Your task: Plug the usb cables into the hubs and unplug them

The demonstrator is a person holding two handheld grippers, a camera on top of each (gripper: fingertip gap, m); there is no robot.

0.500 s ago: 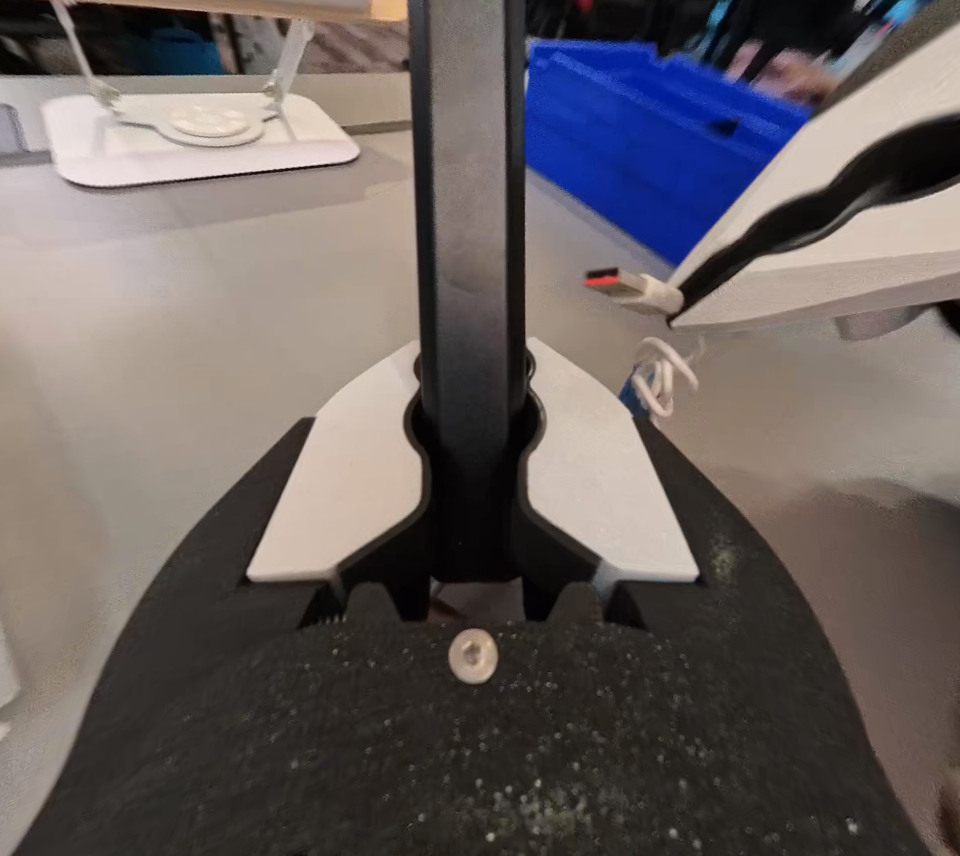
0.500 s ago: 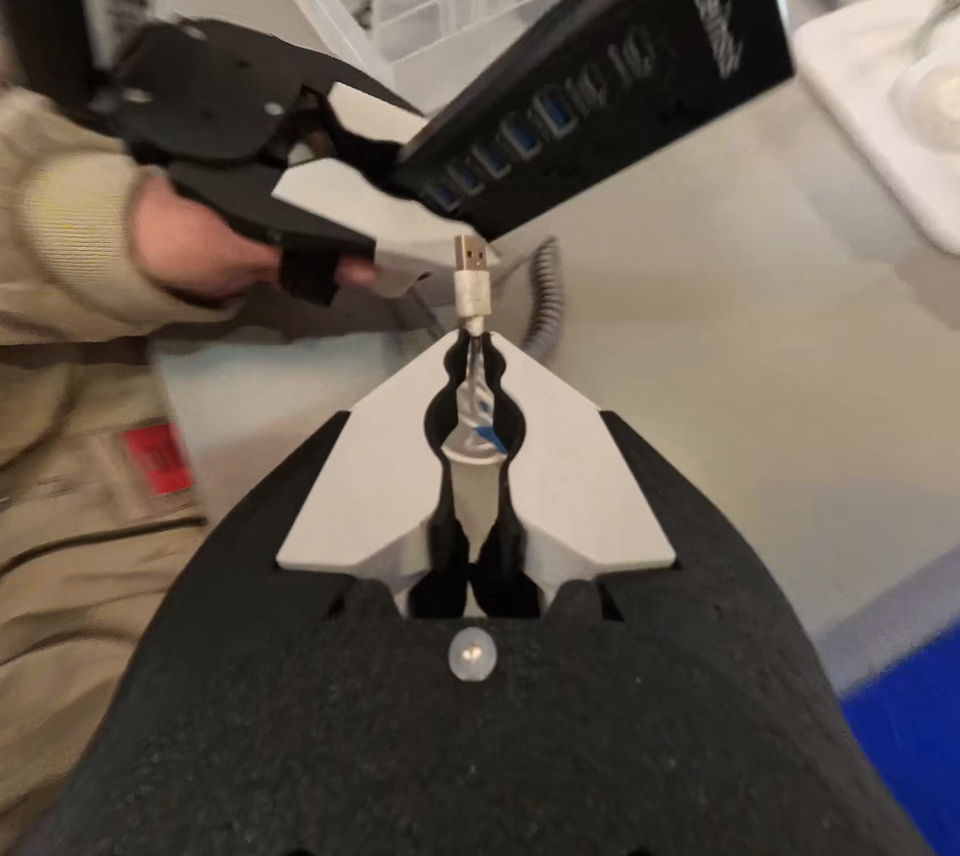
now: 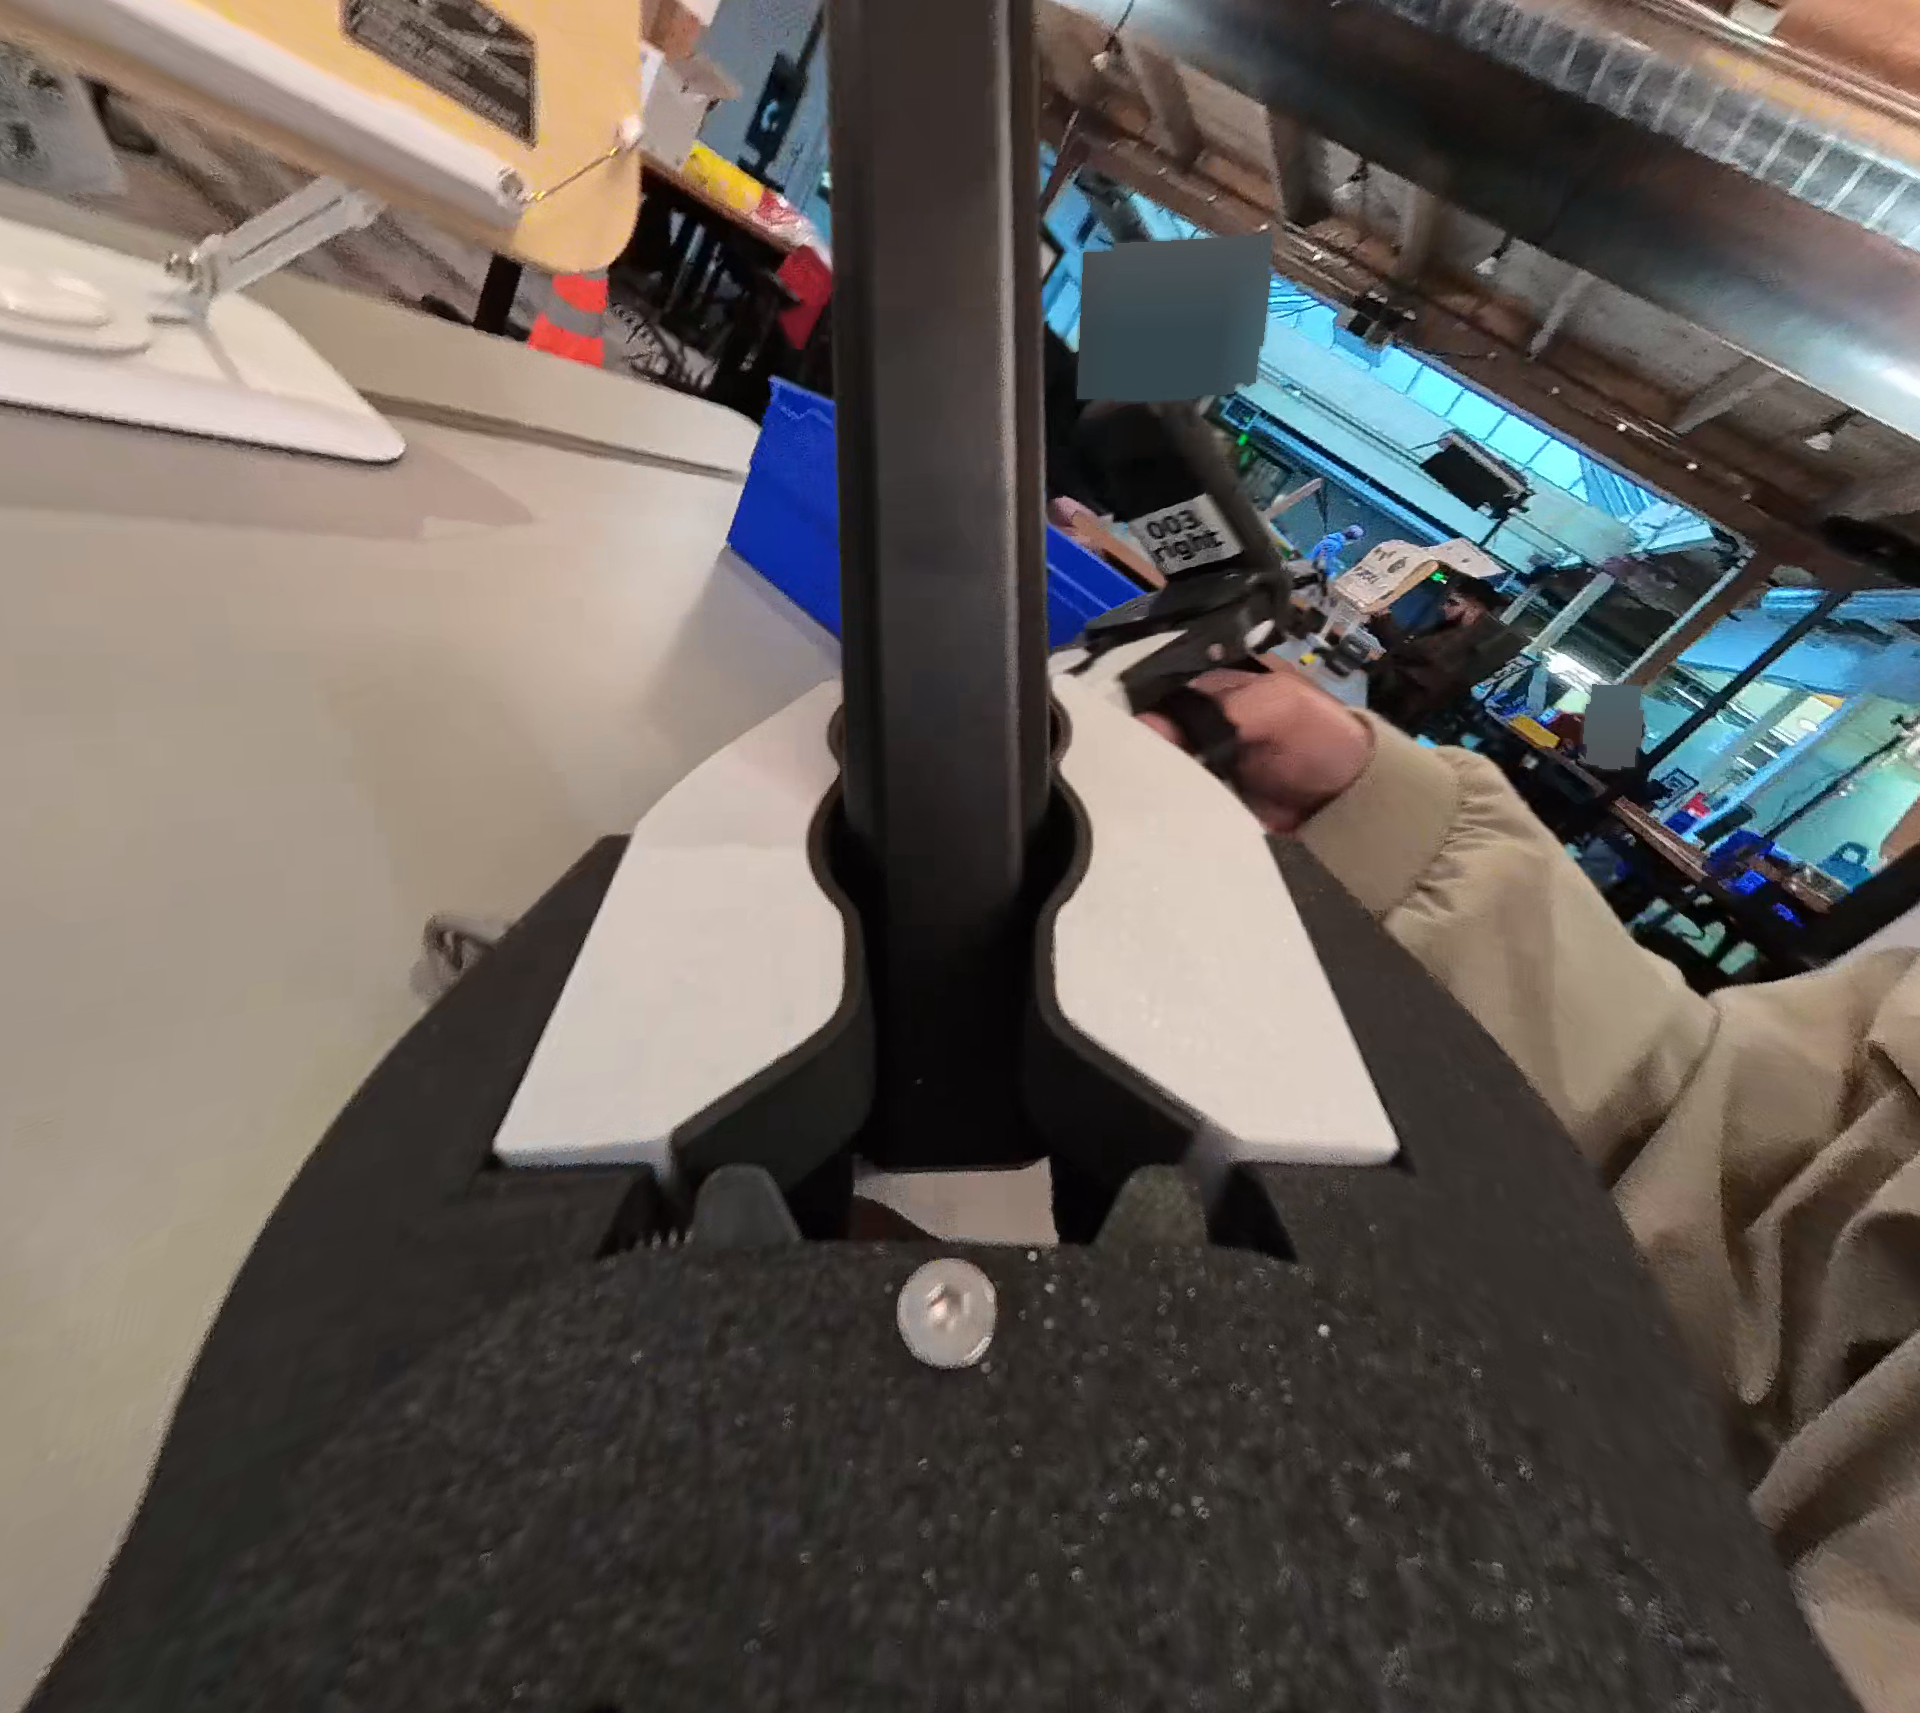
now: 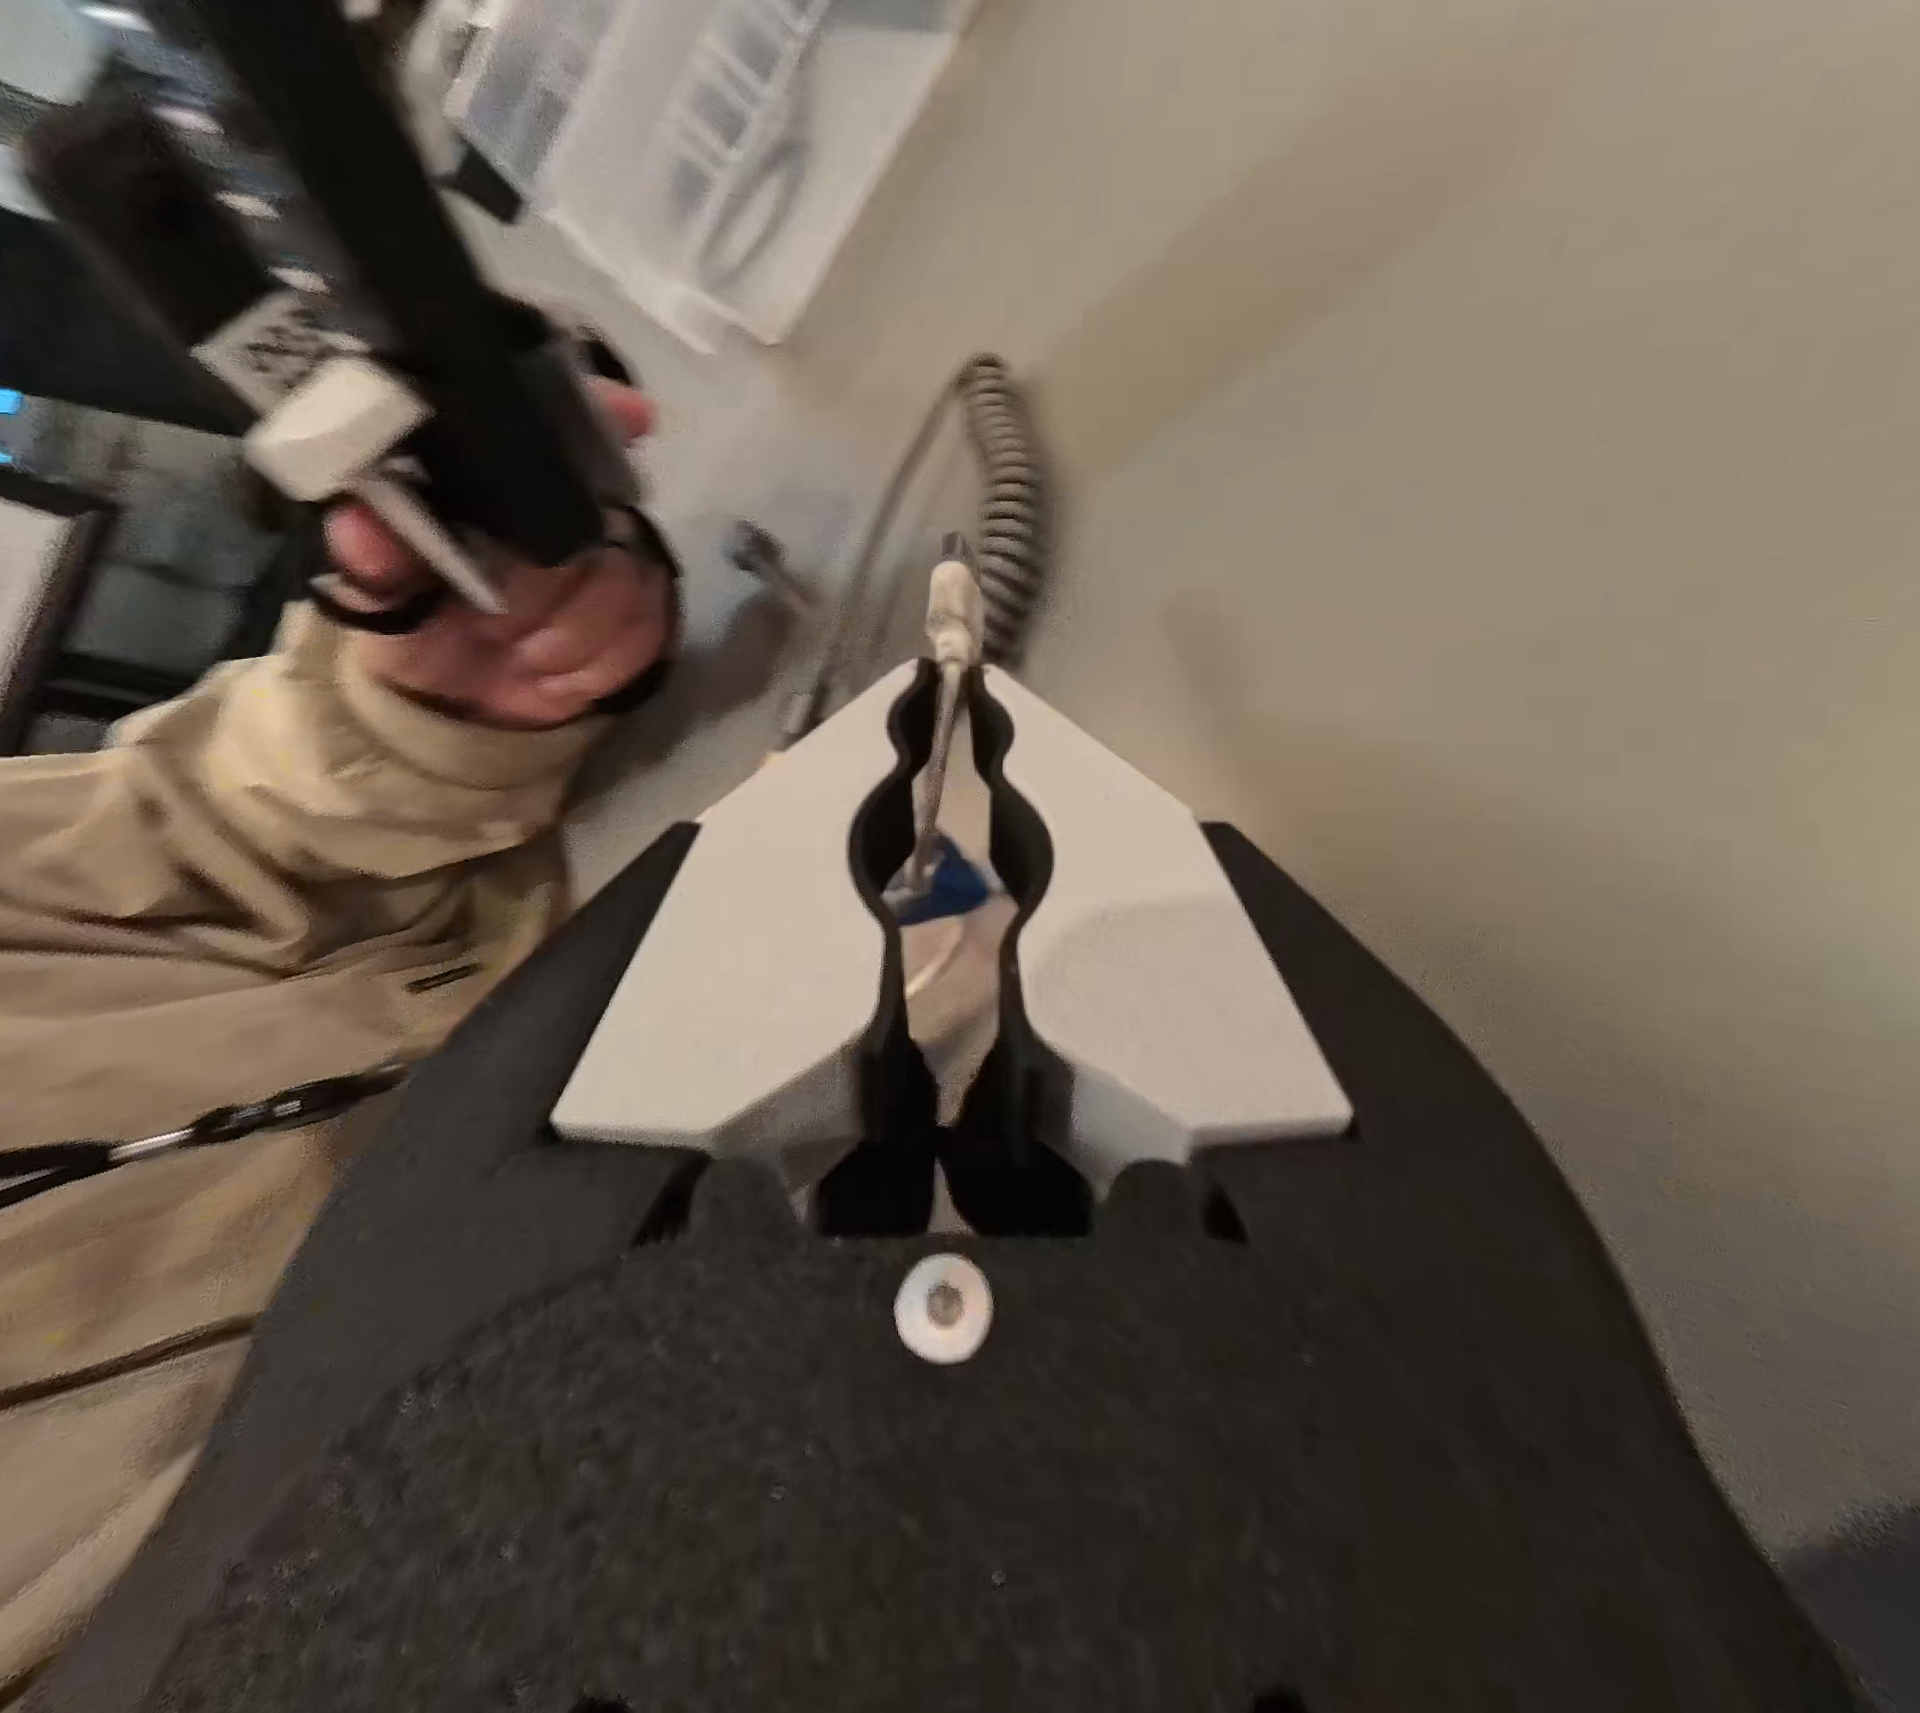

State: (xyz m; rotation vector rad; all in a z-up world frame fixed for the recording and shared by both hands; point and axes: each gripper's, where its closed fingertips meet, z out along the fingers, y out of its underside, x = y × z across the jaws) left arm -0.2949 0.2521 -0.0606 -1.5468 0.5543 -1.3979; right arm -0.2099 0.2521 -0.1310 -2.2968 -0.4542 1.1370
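My left gripper [image 3: 940, 728] is shut on the black USB hub [image 3: 925, 313], which stands up edge-on between the fingers and runs out of the top of the left wrist view. In the right wrist view the hub [image 4: 301, 105] is a blurred black bar at the upper left, with the left gripper [image 4: 416, 500] and a hand below it. My right gripper [image 4: 948, 671] is shut on a white USB cable, and its plug [image 4: 951, 603] sticks out past the fingertips, apart from the hub. The right gripper [image 3: 1091, 650] also shows behind the hub in the left wrist view.
A grey coiled cable [image 4: 1013, 500] lies on the pale table [image 4: 1455, 416] just beyond the plug. A clear plastic organizer [image 4: 727, 53] stands farther back. A white stand base [image 3: 208, 375] under a yellow board sits at the left, with a blue bin [image 3: 790, 500] past the table edge. The clear plastic organizer [image 4: 727, 53] is about 15 centimeters from my left fingertips and 25 centimeters from my right.
The left gripper has tilted the hub upward, away from the plug. The plug no longer sits close to the hub's ports, and the right gripper is farther off in the left wrist view.
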